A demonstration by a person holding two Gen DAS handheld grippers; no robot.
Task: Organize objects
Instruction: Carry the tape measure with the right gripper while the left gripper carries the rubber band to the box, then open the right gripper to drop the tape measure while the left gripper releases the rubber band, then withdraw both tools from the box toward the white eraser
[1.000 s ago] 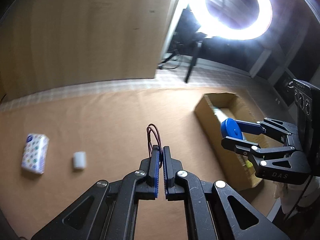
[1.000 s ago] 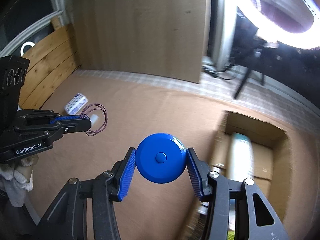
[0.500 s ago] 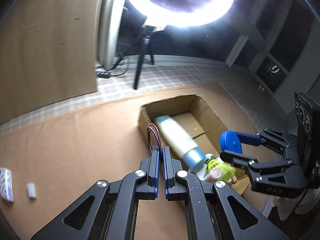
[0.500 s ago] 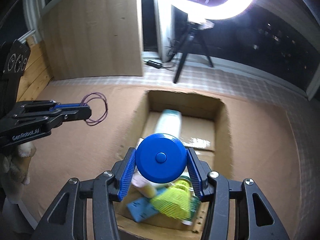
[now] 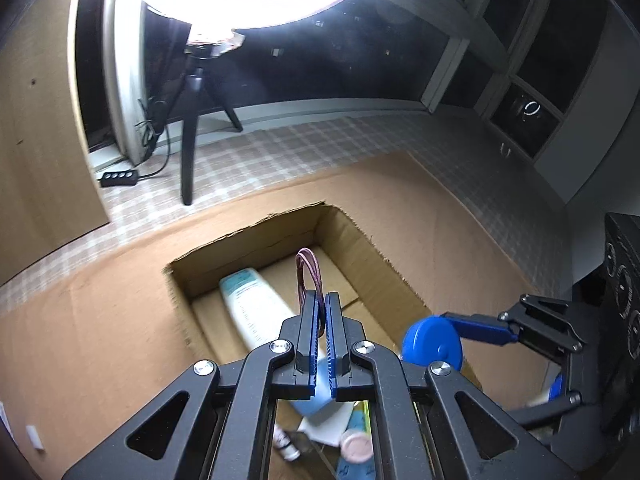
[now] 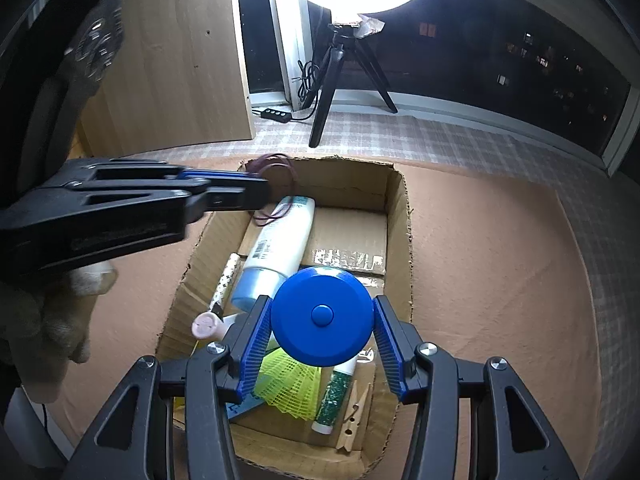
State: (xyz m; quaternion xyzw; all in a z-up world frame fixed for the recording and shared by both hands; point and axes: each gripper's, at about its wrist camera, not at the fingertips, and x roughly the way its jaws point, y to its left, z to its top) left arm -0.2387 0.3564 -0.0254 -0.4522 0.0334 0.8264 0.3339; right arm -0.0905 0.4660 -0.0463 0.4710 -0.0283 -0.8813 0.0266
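Right gripper is pinching a blue round disc case with a centre button, smooth plastic, pads pressing on its two sides; it's hovering over the near end of the open cardboard box, angling steeply down. No readable writing on the disc.

Left gripper is pressed together on thin purple hair ties, loops sticking out past the tips, hanging over the box's far left corner; gloved hand is holding it from the left.

Lying in the box: white bottle with blue cap, barcode showing but label text too small to read, yellow mesh shuttlecock, wooden clothespin, green glitter tube, pink-capped tube.

Box is sitting on a tan mat; plaid floor behind it, then ring light on a black tripod.
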